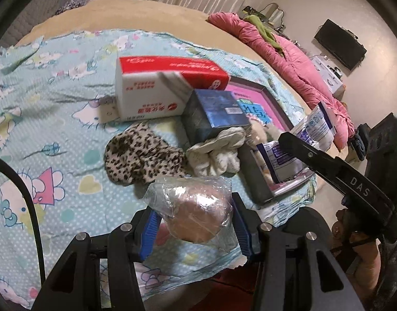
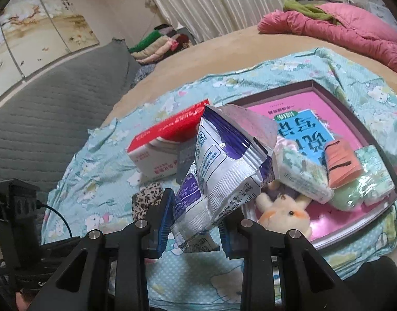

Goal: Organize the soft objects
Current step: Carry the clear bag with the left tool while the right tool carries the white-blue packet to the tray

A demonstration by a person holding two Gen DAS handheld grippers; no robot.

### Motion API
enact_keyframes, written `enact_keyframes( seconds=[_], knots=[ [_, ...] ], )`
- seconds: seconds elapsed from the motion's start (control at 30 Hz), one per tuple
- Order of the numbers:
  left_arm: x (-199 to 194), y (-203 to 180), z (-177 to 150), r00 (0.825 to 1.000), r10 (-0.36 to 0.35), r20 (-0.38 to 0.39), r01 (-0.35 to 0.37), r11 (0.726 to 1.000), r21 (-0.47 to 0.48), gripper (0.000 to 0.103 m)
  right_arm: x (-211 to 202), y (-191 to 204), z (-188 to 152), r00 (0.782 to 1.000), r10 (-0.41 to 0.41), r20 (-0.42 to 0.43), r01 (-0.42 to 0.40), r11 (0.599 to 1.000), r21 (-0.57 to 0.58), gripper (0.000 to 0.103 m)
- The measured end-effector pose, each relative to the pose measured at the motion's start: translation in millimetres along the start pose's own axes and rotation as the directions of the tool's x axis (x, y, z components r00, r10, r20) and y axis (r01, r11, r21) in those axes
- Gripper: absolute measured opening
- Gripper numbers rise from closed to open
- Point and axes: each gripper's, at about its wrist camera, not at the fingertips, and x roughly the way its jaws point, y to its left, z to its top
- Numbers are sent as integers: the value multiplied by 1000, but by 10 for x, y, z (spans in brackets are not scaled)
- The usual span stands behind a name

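Observation:
My left gripper (image 1: pixel 196 229) is shut on a round tan soft item in a clear plastic bag (image 1: pixel 198 207), held above the bedsheet. Just beyond it lie a leopard-print cloth (image 1: pixel 141 155) and a crumpled white cloth (image 1: pixel 216 153). My right gripper (image 2: pixel 197 229) is shut on a white and purple soft packet (image 2: pixel 219 171), lifted over the near corner of the pink tray (image 2: pixel 341 98). In the tray lie a plush toy (image 2: pixel 284 212), a tissue pack (image 2: pixel 302 176), an orange item (image 2: pixel 341 165) and a green pack (image 2: pixel 354 197). The left wrist view shows the right gripper (image 1: pixel 297 142) with that packet (image 1: pixel 315 127).
A red and white carton (image 1: pixel 167 85) and a dark blue box (image 1: pixel 214 114) stand on the cartoon-print sheet (image 1: pixel 42 103) behind the cloths. A pink quilt (image 1: pixel 289 59) lies along the bed's far right. A grey padded headboard (image 2: pixel 42 119) is at the left.

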Motion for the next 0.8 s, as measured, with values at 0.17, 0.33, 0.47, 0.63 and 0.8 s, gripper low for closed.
enact_keyframes(
  seconds=[0.17,0.33,0.47,0.63,0.8],
  knots=[
    [-27,-179,75,1000,-9,7,9,1000,22,52,-148,-111,74,999,-2,45,2,1000,12,32],
    [-15,-398,147,1000,-21,10,21,998,53,52,-333,-237,152,995,-18,101,16,1000,23,32],
    [-14,-567,200,1000,-28,13,26,996,82,52,-481,-375,210,989,-36,143,30,999,41,32],
    [4,-764,267,999,-31,16,29,992,119,52,-661,-572,281,978,-74,193,63,996,61,32],
    [40,-972,338,1000,-22,19,19,986,166,52,-783,-743,329,969,-97,228,77,992,96,32]
  ],
)
